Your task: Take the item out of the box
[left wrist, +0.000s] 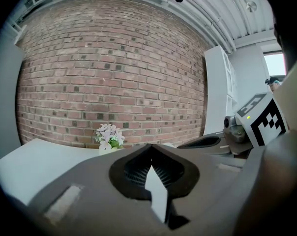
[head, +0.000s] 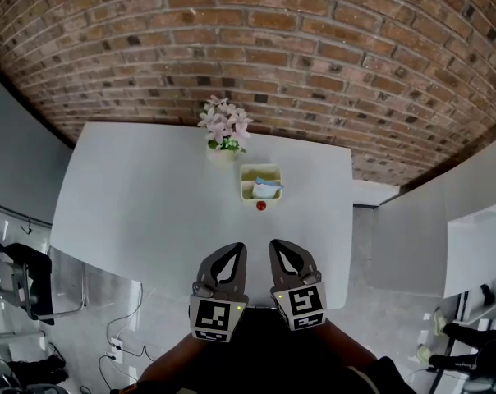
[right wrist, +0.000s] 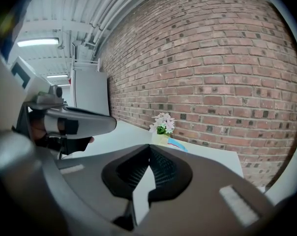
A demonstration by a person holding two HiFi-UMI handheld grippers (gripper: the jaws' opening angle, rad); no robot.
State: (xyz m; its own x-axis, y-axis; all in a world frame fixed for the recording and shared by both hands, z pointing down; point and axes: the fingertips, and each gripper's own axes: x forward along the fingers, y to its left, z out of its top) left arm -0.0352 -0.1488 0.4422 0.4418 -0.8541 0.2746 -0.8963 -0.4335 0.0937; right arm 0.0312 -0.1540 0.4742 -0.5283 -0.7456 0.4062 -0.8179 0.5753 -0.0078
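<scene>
The left gripper has its fingers together. The tips meet at a point and only the leaf-shaped hollow behind them stays open, with nothing in it. The right gripper matches it: its fingers are closed tip to tip and hold nothing.

In the head view the left gripper and right gripper hang side by side over the near edge of the white bench, both pointing toward the far side. Each carries a marker cube printed with a black-and-white square pattern. It has no letters, and a small green light glows at its corner.

Well apart from the fingertips, toward the far side of the bench, stands the pale yellow box. The item, light blue and white, lies inside it and pokes a little above the rim. Any print on the box or item is too small to read. A small red object sits on the bench just beside the box, on the near side.

Just beyond the box, at the far edge, is a pot of pale pink flowers. The right gripper view shows the same row, with flowers, box and the blue edge of the item.

A red brick wall rises behind the bench. A dark chair and loose cables lie on the floor at the left.
</scene>
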